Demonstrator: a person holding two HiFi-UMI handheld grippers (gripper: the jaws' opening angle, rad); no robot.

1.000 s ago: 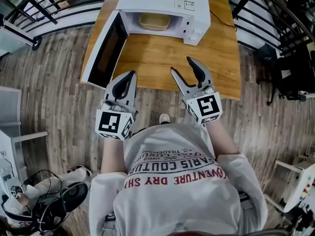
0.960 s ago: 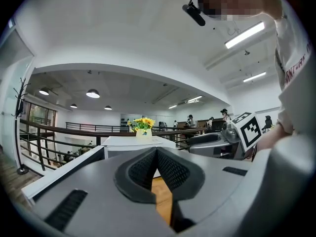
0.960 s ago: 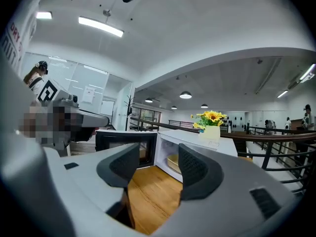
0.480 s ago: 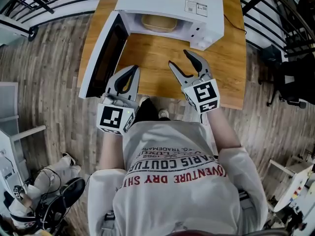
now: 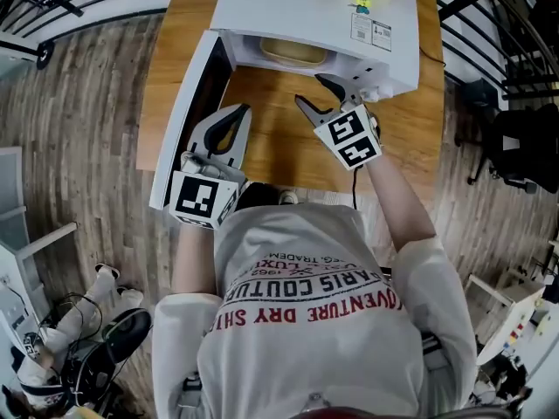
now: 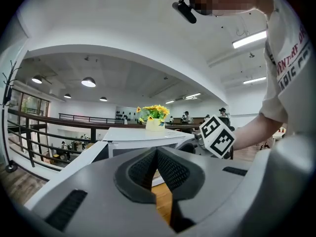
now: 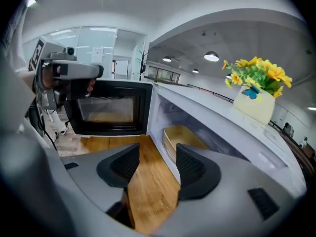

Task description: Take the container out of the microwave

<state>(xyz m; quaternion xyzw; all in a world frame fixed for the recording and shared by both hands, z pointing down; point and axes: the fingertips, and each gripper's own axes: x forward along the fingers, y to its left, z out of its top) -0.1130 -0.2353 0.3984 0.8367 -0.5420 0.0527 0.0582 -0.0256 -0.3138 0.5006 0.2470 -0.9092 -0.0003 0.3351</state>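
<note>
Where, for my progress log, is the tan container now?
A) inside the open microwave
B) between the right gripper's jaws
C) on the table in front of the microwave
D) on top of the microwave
A: the container lies in the cavity of the microwave, whose door stands open, while the right gripper has its jaws apart with nothing between them.
</note>
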